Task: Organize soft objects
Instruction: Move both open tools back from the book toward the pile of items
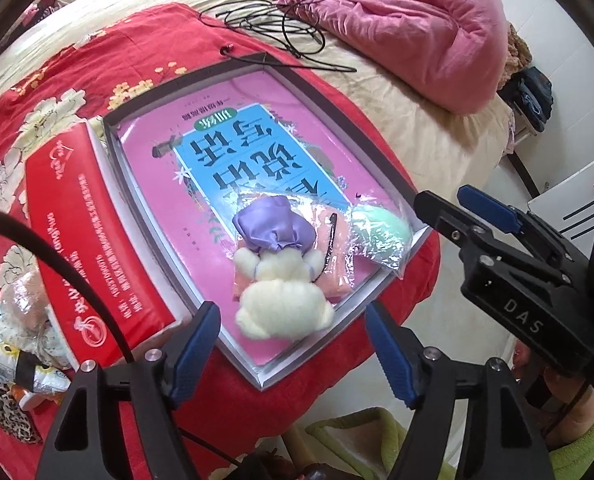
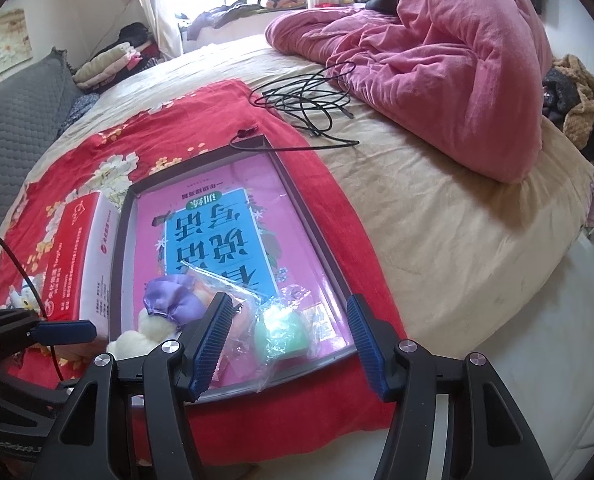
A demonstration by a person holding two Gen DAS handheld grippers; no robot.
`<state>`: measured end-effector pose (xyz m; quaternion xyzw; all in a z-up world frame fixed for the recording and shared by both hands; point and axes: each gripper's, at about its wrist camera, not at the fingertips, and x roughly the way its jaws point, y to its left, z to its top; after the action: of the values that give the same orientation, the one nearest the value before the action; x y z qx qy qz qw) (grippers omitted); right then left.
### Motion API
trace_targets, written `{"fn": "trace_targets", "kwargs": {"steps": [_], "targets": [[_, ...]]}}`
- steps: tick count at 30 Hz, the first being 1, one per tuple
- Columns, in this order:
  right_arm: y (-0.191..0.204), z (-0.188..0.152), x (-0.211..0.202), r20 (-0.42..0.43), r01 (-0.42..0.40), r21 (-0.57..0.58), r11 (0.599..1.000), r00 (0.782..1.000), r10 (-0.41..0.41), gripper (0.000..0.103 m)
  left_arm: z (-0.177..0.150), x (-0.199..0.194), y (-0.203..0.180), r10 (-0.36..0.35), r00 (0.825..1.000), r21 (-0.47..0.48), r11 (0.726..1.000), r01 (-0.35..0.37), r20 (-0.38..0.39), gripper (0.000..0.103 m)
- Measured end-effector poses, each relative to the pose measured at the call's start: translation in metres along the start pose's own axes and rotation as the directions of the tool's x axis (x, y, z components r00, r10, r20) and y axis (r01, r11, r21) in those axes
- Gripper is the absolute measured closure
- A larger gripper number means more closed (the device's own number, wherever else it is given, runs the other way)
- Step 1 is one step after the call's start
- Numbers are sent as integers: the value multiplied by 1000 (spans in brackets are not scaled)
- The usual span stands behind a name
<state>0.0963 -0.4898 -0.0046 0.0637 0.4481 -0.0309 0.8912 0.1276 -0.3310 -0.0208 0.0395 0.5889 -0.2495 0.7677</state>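
Note:
A cream plush toy (image 1: 285, 300) with a purple satin cap (image 1: 273, 226) lies in the near corner of a shallow grey-rimmed box (image 1: 111, 148). It rests on an orange soft piece in clear wrap (image 1: 337, 268), and a green soft ball in clear wrap (image 1: 381, 232) lies beside it. My left gripper (image 1: 291, 314) hangs open just above the plush, its pads clear of it. My right gripper (image 2: 289, 304) is open over the green ball (image 2: 281, 336) and holds nothing. In the right wrist view the plush (image 2: 145, 336) is partly hidden by a finger.
A pink and blue book (image 1: 217, 152) lines the box floor. A red carton (image 1: 89, 240) stands against the box's left side, with a wrapped toy (image 1: 21, 320) beyond it. A black cable (image 1: 281, 28) and a pink quilt (image 1: 417, 20) lie farther back on the bed.

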Motion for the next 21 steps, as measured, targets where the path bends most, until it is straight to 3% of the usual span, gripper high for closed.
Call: {"fn": "trace_targets", "kwargs": {"steps": [2, 6, 21], "targets": [[1, 1, -3, 5, 5, 2, 1000, 1000, -5, 33, -1, -5, 0, 4, 1000, -1, 1000, -4, 9, 28], [5, 4, -9, 15, 3, -1, 1000, 1000, -3, 32, -5, -14, 2, 13, 1000, -6, 1000, -12, 19, 23], [25, 9, -35, 59, 1, -19, 1000, 998, 0, 29, -23, -52, 14, 23, 998, -34, 999, -21, 60, 22]]}}
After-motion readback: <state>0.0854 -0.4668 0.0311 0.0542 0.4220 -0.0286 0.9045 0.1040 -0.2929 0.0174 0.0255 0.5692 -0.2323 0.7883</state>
